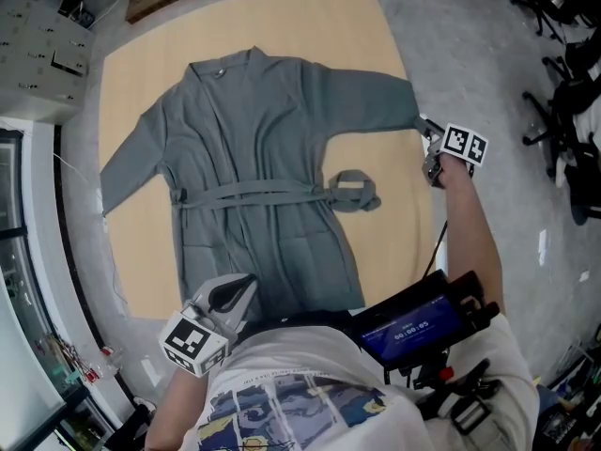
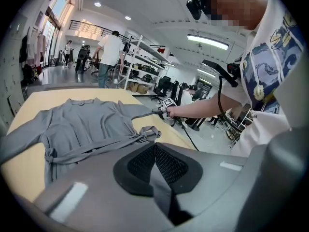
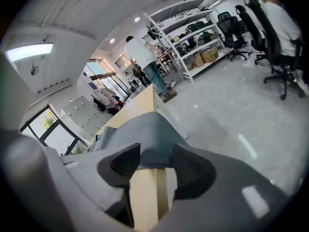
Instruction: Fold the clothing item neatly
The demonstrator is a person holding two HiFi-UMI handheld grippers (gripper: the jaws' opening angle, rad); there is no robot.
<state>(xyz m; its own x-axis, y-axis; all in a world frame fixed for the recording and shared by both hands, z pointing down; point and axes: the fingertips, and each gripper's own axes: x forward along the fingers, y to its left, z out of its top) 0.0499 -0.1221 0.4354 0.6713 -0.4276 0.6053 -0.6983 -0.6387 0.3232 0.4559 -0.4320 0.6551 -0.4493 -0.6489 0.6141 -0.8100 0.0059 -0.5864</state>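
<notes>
A grey robe (image 1: 254,167) lies spread flat on the wooden table (image 1: 366,26), front up, both sleeves out, its belt tied with the knot (image 1: 352,191) on the right. My right gripper (image 1: 424,132) is at the end of the right sleeve (image 1: 399,106). In the right gripper view its jaws stand apart and the sleeve cuff (image 3: 149,134) lies just ahead of the gripper (image 3: 154,163), the pads not pressing on it. My left gripper (image 1: 239,294) hovers by the robe's bottom hem, near my body. Its jaws (image 2: 154,153) meet with nothing between them; the robe (image 2: 82,124) lies beyond.
Office chairs (image 1: 563,83) stand on the floor right of the table. Shelving (image 3: 193,28) and standing people (image 2: 110,57) are far behind. A person sits in a chair (image 3: 275,23) at the right. A screen device (image 1: 413,327) hangs on my chest.
</notes>
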